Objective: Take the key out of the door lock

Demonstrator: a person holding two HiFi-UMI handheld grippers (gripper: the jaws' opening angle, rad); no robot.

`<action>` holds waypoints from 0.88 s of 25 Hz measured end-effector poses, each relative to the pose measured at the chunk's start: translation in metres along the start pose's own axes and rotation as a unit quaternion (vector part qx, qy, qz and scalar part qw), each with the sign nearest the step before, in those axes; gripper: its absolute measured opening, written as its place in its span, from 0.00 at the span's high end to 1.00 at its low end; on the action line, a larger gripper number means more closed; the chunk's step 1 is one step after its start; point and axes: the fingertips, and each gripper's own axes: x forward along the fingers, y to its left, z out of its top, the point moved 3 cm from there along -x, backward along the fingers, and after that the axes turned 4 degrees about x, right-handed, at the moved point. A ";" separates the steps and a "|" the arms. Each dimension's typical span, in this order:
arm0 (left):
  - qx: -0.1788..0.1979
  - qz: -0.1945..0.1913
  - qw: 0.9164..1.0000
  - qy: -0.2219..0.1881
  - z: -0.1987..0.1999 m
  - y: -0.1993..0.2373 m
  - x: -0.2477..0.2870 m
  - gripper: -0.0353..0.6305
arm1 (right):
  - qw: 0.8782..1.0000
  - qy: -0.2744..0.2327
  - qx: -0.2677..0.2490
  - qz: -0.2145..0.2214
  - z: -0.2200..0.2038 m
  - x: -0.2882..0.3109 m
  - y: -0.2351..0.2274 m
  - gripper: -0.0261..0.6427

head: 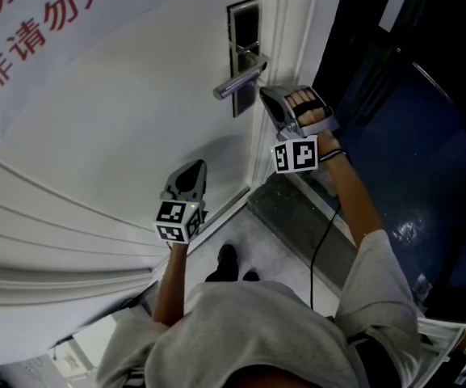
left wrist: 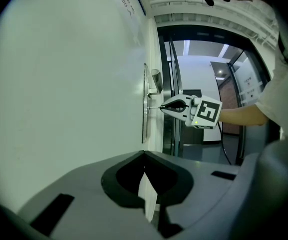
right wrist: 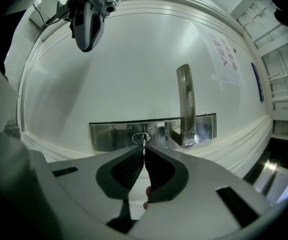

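A metal lock plate [head: 243,24] with a lever handle [head: 239,80] sits on the white door [head: 136,120]. In the right gripper view the thin silver key [right wrist: 144,141] stands in the oval keyhole of the plate [right wrist: 111,135], left of the handle [right wrist: 184,101]. My right gripper [right wrist: 144,152] is shut on the key's head, tips close against the plate. The left gripper view shows this from the side: the key [left wrist: 153,107] bridges the plate and the right gripper [left wrist: 169,106]. My left gripper [left wrist: 144,156] hangs lower by the door face, shut and holding nothing; the head view shows it [head: 194,168] below and left of the handle.
A paper sign with red characters [head: 43,27] is stuck on the door. Right of the door edge lies a dark doorway with a glossy blue floor [head: 414,144]. A black cable [head: 321,241] hangs from my right arm. The person's shoes [head: 227,262] stand by the threshold [head: 293,208].
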 end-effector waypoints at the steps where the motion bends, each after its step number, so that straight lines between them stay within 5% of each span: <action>1: 0.000 -0.002 1.000 -0.001 0.001 -0.001 0.001 0.92 | 1.000 0.002 0.004 0.001 -0.001 -0.003 0.000 0.92; 10: 0.003 -0.013 1.000 -0.006 0.004 -0.016 0.003 0.92 | 0.998 0.021 0.059 0.002 -0.006 -0.034 0.004 0.92; 15: 0.004 -0.019 1.000 -0.007 0.006 -0.024 0.005 0.92 | 0.989 0.032 0.145 -0.002 -0.008 -0.053 0.005 0.92; 19: 0.005 -0.019 1.000 -0.007 0.005 -0.027 0.004 0.92 | 0.964 0.039 0.261 -0.012 -0.015 -0.067 0.007 0.92; 22: 0.006 -0.019 1.000 -0.007 0.004 -0.028 0.005 0.92 | 0.930 0.042 0.365 -0.020 -0.021 -0.079 0.010 0.92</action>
